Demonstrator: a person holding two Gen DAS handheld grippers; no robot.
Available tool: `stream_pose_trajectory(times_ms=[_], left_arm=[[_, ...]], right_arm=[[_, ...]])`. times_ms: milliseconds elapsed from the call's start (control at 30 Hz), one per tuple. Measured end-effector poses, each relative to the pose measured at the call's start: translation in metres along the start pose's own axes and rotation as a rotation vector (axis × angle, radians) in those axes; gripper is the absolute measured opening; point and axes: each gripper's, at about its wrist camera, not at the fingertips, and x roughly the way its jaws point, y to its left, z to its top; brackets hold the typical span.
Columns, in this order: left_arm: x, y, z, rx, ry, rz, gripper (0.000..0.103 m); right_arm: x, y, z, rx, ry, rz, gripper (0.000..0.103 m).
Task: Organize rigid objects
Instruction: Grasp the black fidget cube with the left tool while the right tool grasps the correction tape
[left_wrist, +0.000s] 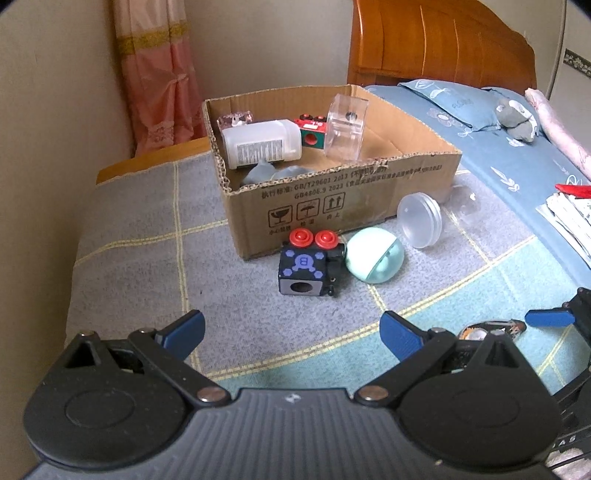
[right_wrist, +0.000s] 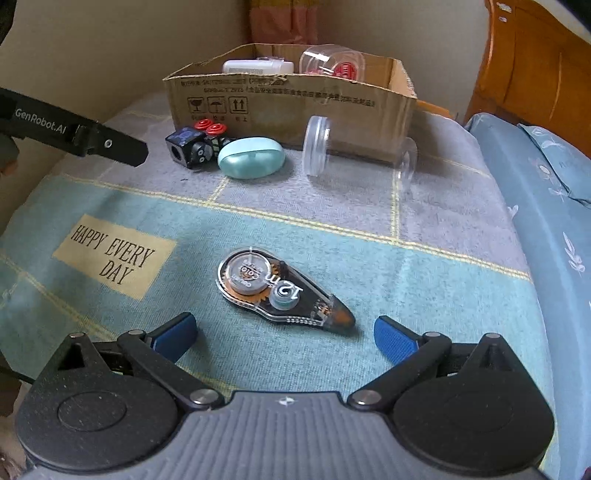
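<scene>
Right gripper (right_wrist: 284, 332), jaws spread wide and empty, faces a correction tape dispenser (right_wrist: 280, 290) lying just ahead between its fingers. Left gripper (left_wrist: 291, 332), equally wide and empty, faces a black cube (left_wrist: 304, 269), mint case (left_wrist: 375, 254) and cardboard box (left_wrist: 332, 199) beyond.

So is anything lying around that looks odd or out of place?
Yes. A clear jar lies tipped on its side against the box, and a black cube, a mint case and a tape dispenser sit loose on the blanket. The box's top edge is ragged.

blanket patch (right_wrist: 113, 256) "happy every day" (tape dispenser (right_wrist: 280, 291): "12m").
</scene>
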Motion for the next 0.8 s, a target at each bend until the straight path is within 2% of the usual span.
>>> stream_pose_trajectory(times_ms=[400, 467, 533, 667, 800], left_arm=[[0.006, -0.002, -0.001, 0.007, 0.012, -0.017, 0.1], [0.006, -0.003, -0.002, 0.015, 0.011, -0.019, 0.1], [0.006, -0.004, -0.002, 0.022, 0.007, -0.026, 0.1], [0.012, -0.005, -0.002, 0.018, 0.008, -0.043, 0.1], [0.03, -0.007, -0.003, 0.029, 0.028, -0.051, 0.1]], right_arm=[[0.015, -0.069, 0.024, 0.182, 0.016, -0.141, 0.103], [0.015, -0.069, 0.025, 0.185, 0.038, -0.14, 0.103], [0.012, -0.061, 0.023, 0.146, 0.048, -0.098, 0.103], [0.011, -0.039, 0.019, 0.071, 0.027, -0.052, 0.103], [0.011, -0.03, 0.021, 0.067, 0.023, -0.048, 0.103]])
